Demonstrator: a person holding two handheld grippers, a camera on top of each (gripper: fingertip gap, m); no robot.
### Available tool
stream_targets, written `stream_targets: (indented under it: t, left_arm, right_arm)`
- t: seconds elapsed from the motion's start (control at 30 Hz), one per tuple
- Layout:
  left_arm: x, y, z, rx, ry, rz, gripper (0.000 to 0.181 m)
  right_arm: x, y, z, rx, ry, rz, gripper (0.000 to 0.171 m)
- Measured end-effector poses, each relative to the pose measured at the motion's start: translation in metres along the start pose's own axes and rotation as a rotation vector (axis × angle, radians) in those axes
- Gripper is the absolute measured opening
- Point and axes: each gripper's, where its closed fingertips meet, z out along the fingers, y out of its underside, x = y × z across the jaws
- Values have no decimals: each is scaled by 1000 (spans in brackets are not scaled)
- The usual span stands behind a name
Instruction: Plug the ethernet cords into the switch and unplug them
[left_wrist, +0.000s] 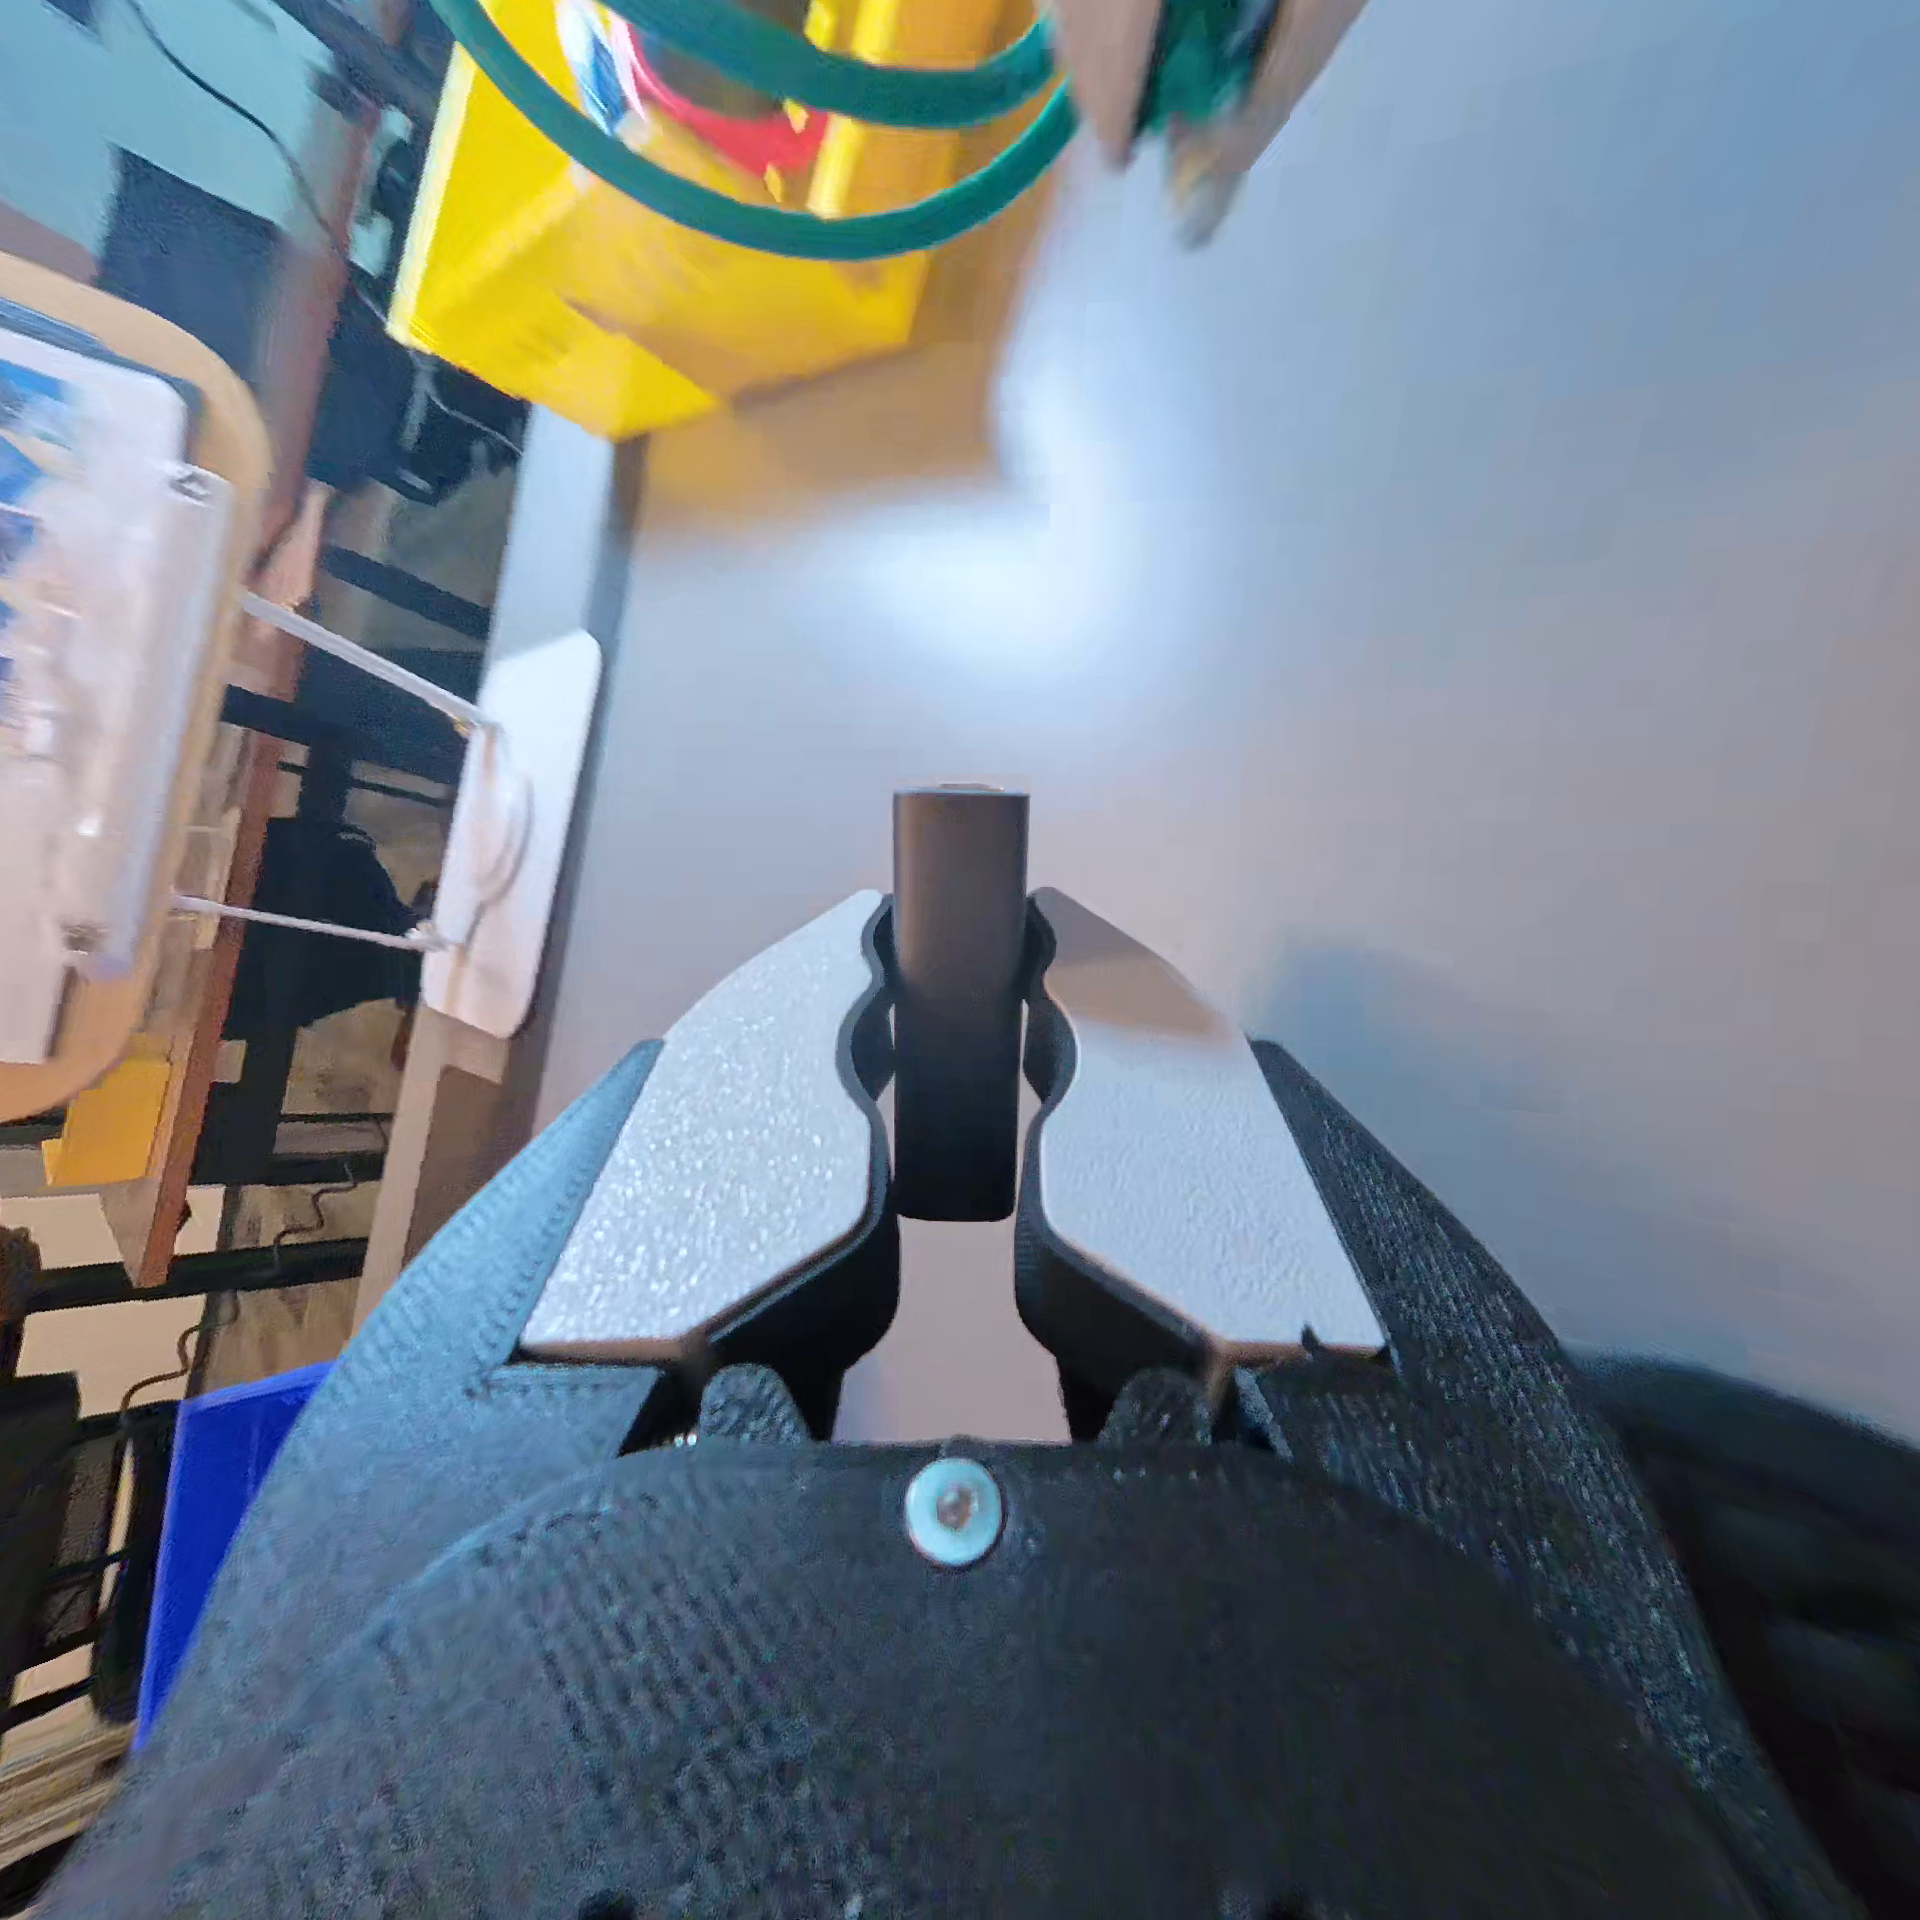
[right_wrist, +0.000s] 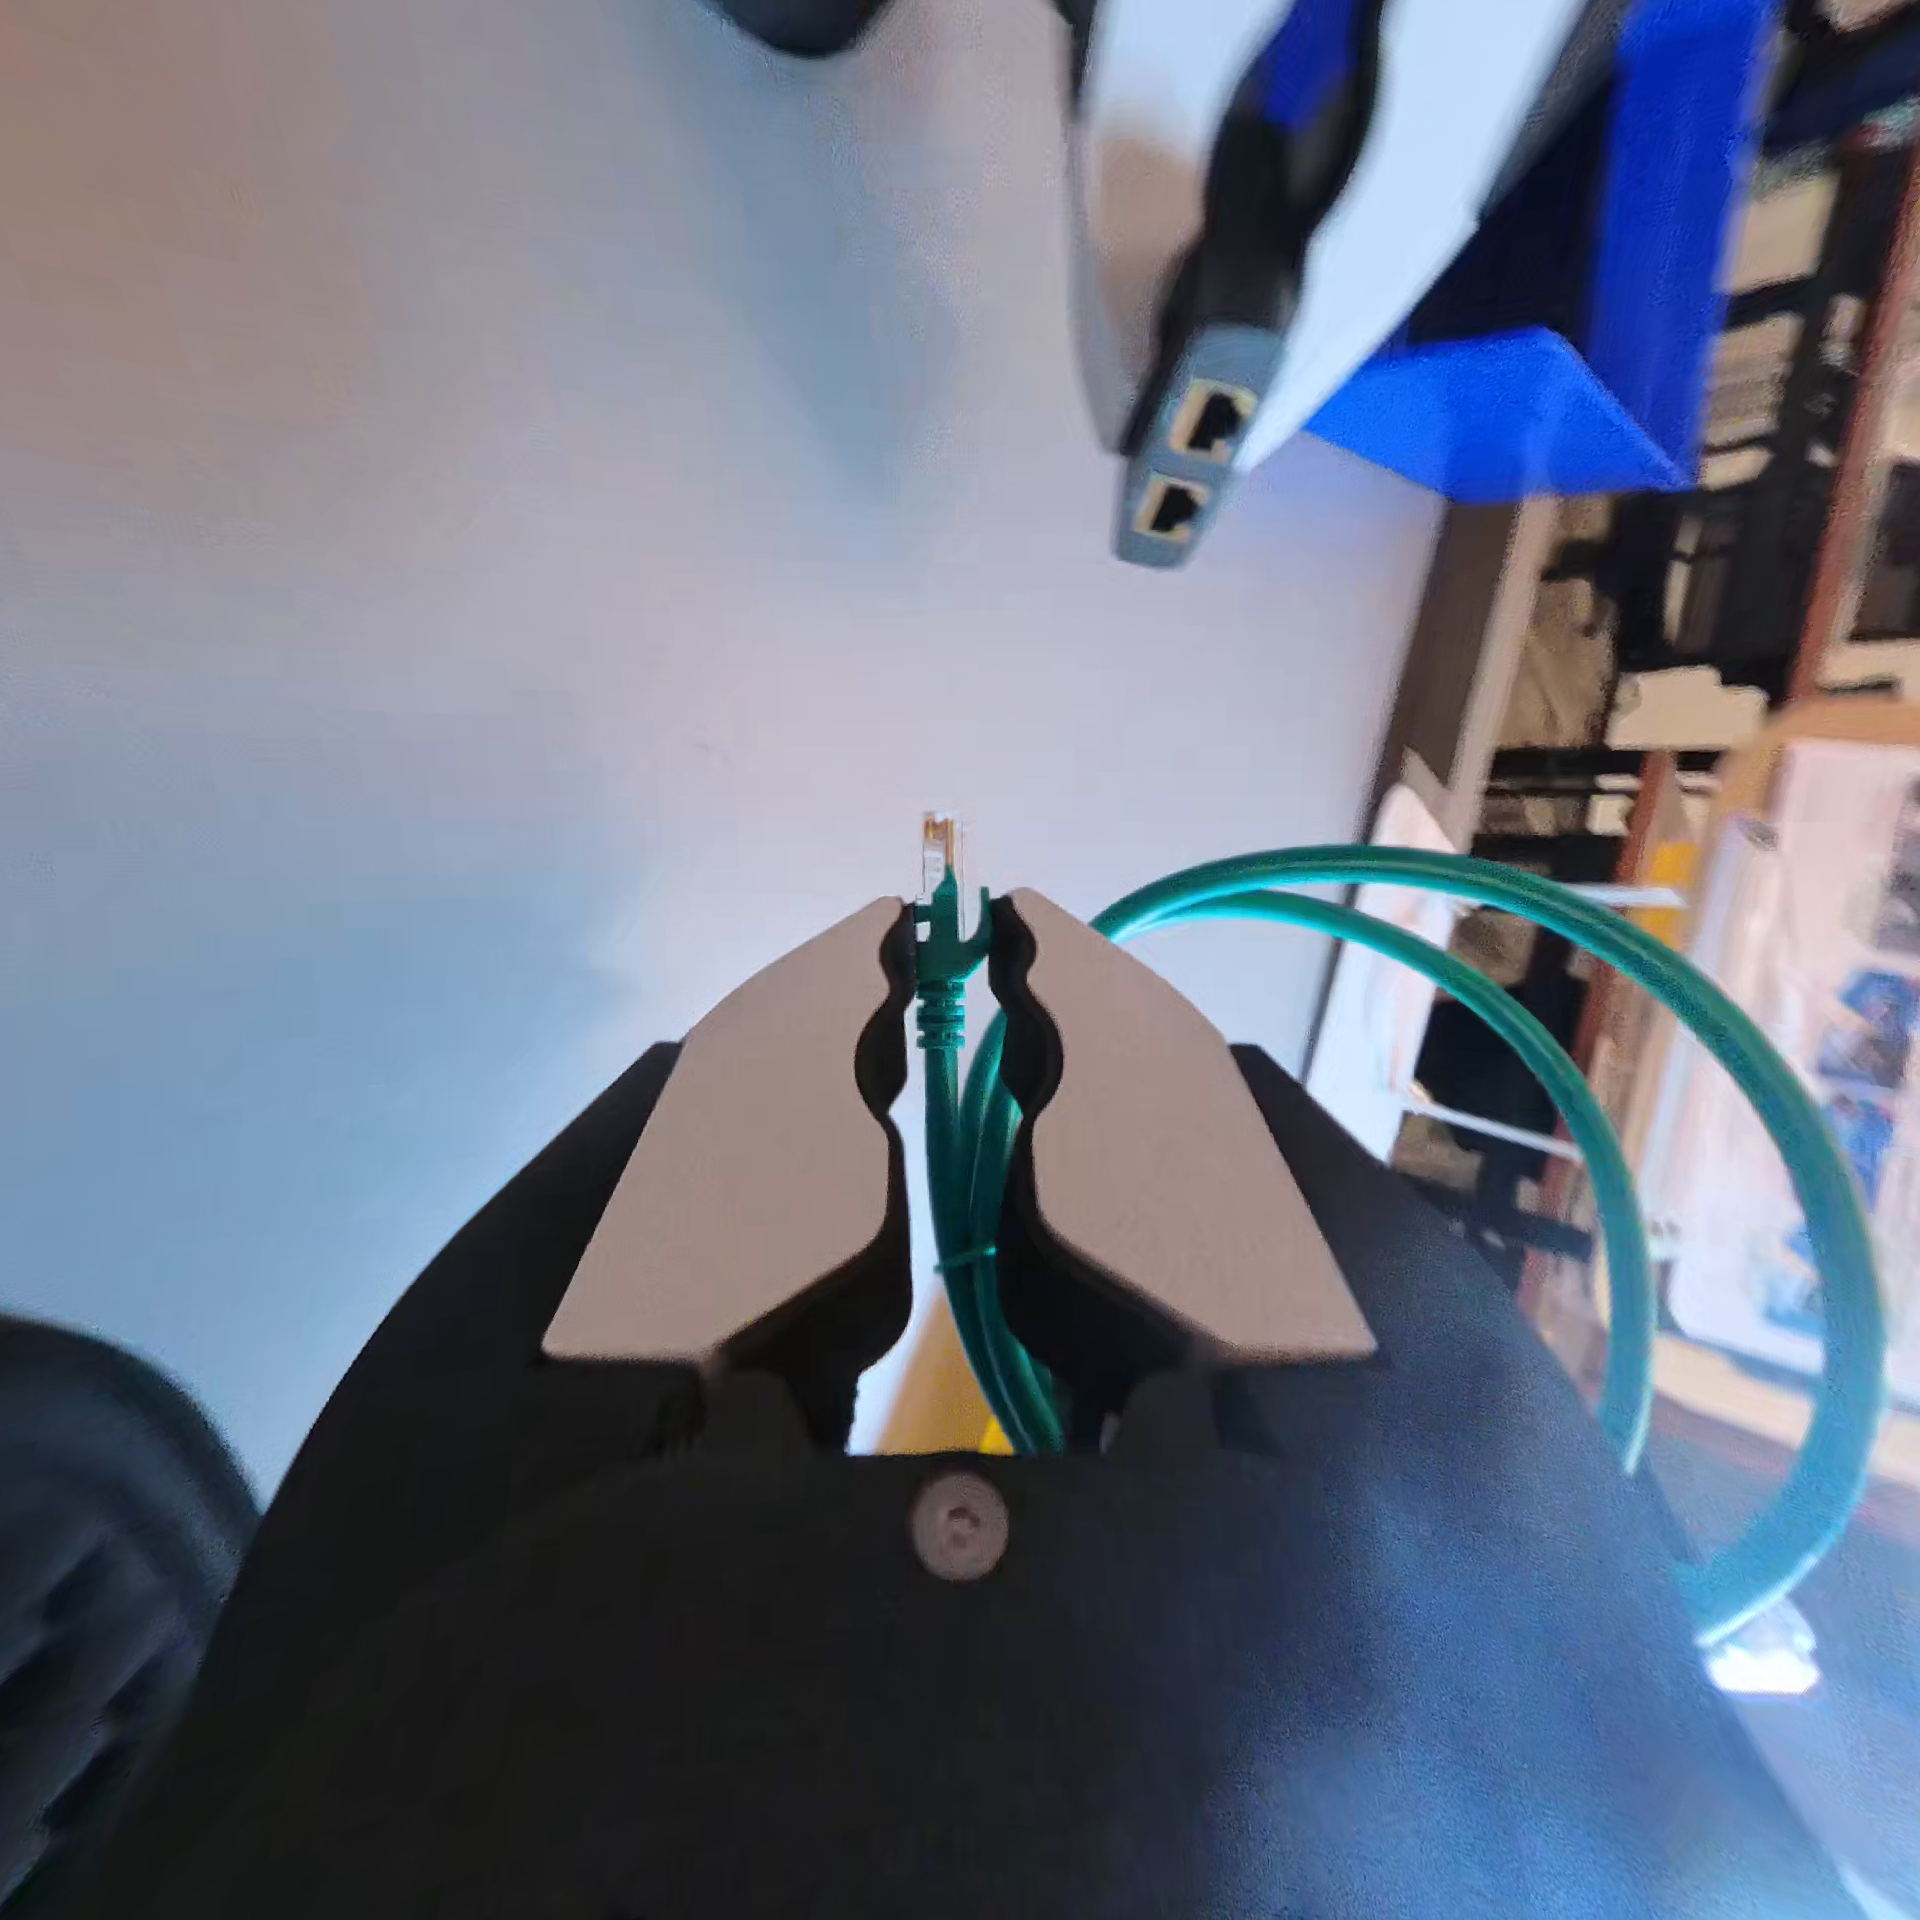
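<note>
My left gripper (left_wrist: 956, 914) is shut on the switch (left_wrist: 956, 883), a slim dark grey box seen end on, held above the white table (left_wrist: 1455, 727). In the right wrist view the switch (right_wrist: 1179, 468) shows two open ports facing my right gripper, held by the left gripper (right_wrist: 1205, 374) at the upper right. My right gripper (right_wrist: 951, 909) is shut on the plug (right_wrist: 940, 873) of a green ethernet cord (right_wrist: 1558, 997). The clear plug tip sticks out past the fingertips, apart from the switch. The cord loops off to the right. The right gripper (left_wrist: 1174, 114) shows blurred at the top of the left wrist view.
A yellow bin (left_wrist: 623, 270) stands at the table's far end. A blue bin (right_wrist: 1507, 416) sits past the table edge. A clear stand (left_wrist: 94, 675) and dark shelving (right_wrist: 1714, 675) lie beyond the edge. The cord's other plug (right_wrist: 1756, 1652) hangs at the lower right. My right fingertips sit around 12 cm from my left ones.
</note>
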Motion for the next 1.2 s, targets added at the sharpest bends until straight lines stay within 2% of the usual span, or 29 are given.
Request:
stream_targets:
  t: [0.1,0.17,0.27,0.33,0.43,0.5,0.53,0.73,0.87,0.97,1.07,1.2]
  left_arm:
    - [-19,-12,-8,53,-63,-27,21]
    - [-22,-2,-6,56,-65,-75,21]
    - [-11,13,4,55,0,-140,22]
    - [-5,18,10,33,12,-127,21]
    - [1,18,13,24,21,-98,22]
    - [4,22,14,16,25,-91,22]
    - [4,24,15,11,25,-90,22]
    - [-5,29,15,43,15,-143,21]
    - [-12,26,11,72,-23,-148,21]
    - [-15,17,7,124,-38,-164,21]
    - [-14,5,3,181,-39,-156,21]
    - [5,-15,2,265,31,-114,21]
  right_arm:
    - [48,42,-20,-97,139,88,14]
    - [77,73,-38,-125,204,169,14]
    - [108,139,-50,-270,257,270,14]
    - [115,181,-41,-310,243,391,14]
    - [106,223,-8,-301,167,639,15]
    - [109,246,2,-354,222,743,27]
    - [115,245,3,-324,257,782,33]
    - [162,188,-31,54,435,933,38]
    - [163,145,-46,239,477,954,38]
    - [143,101,-38,351,421,929,37]
    - [99,31,-14,453,246,738,37]
    - [47,-31,28,442,97,508,38]
